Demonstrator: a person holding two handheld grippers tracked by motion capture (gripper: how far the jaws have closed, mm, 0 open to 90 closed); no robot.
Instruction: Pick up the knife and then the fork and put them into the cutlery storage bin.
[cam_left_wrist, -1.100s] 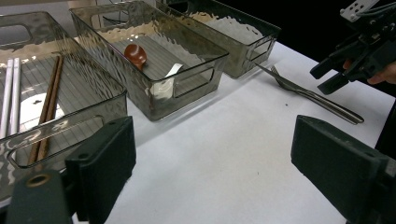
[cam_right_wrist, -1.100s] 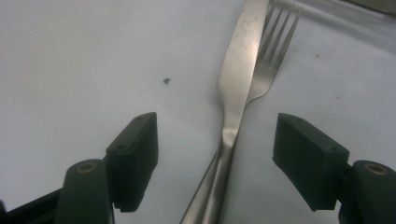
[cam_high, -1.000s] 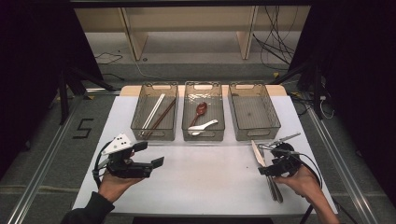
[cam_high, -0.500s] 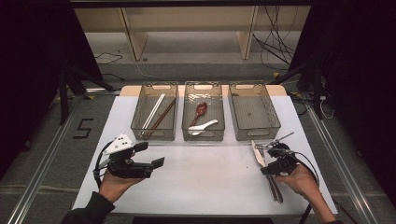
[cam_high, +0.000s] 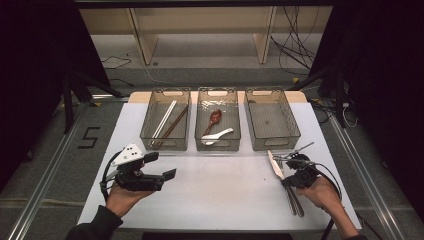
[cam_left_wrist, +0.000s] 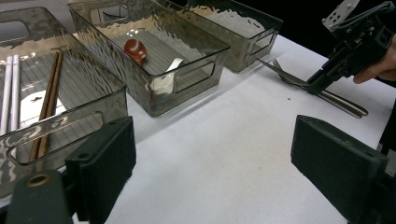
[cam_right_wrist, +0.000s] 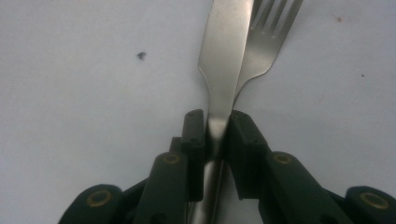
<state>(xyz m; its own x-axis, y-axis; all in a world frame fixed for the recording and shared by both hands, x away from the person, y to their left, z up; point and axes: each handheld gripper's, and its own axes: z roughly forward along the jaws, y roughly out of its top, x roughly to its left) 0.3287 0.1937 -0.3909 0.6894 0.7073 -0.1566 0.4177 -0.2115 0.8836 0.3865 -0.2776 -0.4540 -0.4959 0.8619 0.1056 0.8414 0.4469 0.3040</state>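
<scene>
While the left gripper (cam_high: 167, 175) hovered over the worktop (cam_high: 225, 195) at about 8 o'clock with its jaws spread wide and nothing between them, the right gripper (cam_high: 286, 170) sat low at 4 o'clock, over a table knife (cam_right_wrist: 224, 60) and a fork (cam_right_wrist: 266, 42) that lay side by side on the white surface. Its jaws had just been closing, and in the right gripper view the pads pressed on the knife's handle just below the blade, the fork touching the knife at its 3 o'clock side. In the high view the knife (cam_high: 276, 165) pointed toward 11 o'clock, its blade near the front of the empty right-hand bin (cam_high: 295, 132). Across the far edge stood three clear bins: the left bin (cam_high: 145, 132) held white and brown chopsticks (cam_high: 169, 122), the middle bin (cam_high: 237, 135) a red-brown spoon (cam_high: 214, 119) and a white soup spoon (cam_high: 216, 136). The left gripper view showed the right gripper (cam_left_wrist: 317, 86) down on the cutlery at 2 o'clock.
</scene>
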